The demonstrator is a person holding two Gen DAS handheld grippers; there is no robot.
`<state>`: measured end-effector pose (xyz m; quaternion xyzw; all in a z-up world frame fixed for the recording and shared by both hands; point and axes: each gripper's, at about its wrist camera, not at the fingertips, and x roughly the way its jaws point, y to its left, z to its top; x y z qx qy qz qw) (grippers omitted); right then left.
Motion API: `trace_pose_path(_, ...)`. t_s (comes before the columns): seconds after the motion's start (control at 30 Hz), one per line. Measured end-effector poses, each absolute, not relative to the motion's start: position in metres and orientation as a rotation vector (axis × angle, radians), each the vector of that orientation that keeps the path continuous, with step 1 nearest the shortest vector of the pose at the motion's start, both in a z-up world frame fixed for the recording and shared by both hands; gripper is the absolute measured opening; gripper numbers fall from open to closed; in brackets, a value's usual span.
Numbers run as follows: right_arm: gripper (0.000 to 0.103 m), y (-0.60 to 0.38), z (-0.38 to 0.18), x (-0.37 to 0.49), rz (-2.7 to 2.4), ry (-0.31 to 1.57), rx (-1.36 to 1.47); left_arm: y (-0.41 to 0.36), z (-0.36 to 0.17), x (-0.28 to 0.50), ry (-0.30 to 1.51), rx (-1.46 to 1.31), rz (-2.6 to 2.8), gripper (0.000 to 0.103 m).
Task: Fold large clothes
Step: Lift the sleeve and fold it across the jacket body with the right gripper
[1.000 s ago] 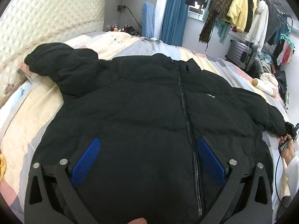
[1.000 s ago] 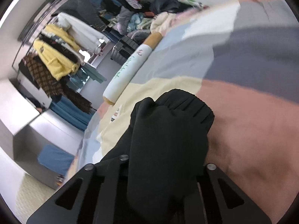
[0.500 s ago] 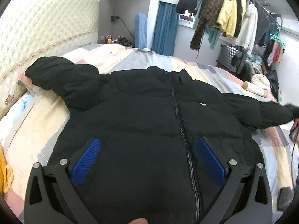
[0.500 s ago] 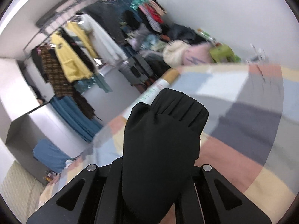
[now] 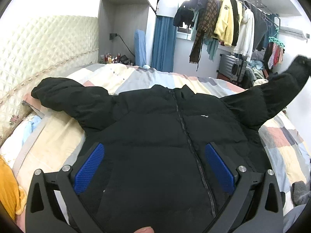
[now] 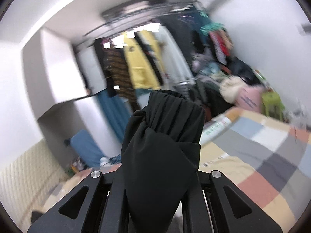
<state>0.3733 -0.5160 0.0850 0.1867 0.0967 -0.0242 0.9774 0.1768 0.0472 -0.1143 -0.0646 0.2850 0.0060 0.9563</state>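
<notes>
Jacket: black puffer jacket (image 5: 155, 136), zipped, lying front-up on the bed, its hem nearest the left wrist camera and its collar toward the far side.
Left gripper: left gripper (image 5: 155, 167) hovers over the lower front of the jacket with its jaws spread wide; the blue pads (image 5: 89, 169) sit well apart on either side of the zipper area and nothing is between them.
Right gripper: right gripper (image 6: 159, 176) is clamped on the cuff end of the raised sleeve; black fabric bunches up between the fingers and hides the pads.
Raised sleeve: raised sleeve (image 5: 279, 95) is lifted off the bed on the right side of the left wrist view, angling upward and outward, with its gathered cuff (image 6: 175, 112) standing above the right gripper.
Other sleeve: other sleeve (image 5: 66, 95) lies flat on the bed, stretched out toward the headboard.
Zipper: zipper (image 5: 186, 134) runs closed from collar to hem, slightly right of centre in the left wrist view.
Bed: bed (image 5: 281, 141) is covered by a patchwork quilt in cream, grey, pink and blue blocks.
Headboard: quilted cream headboard (image 5: 48, 44) stands on the left.
Clothes rail: clothes rail (image 5: 233, 21) behind the bed carries hanging garments, a yellow one among them.
Suitcase: grey suitcase (image 5: 232, 68) stands under the rail.
Right wrist view: heavily blurred in the background.
</notes>
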Motion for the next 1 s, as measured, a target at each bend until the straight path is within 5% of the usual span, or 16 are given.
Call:
trace_pose_path(0.43, 0.007, -0.295, 0.105, 0.37, 0.291, 0.225, 0.149, 0.078, -0.106, 0.162, 0.532, -0.152, 0.04, 0.103)
trace_pose_path(1.0, 0.01, -0.081, -0.047, 0.41, 0.619, 0.506, 0.038, 0.131, -0.113, 0.171, 0.533, -0.198, 0.108, 0.103)
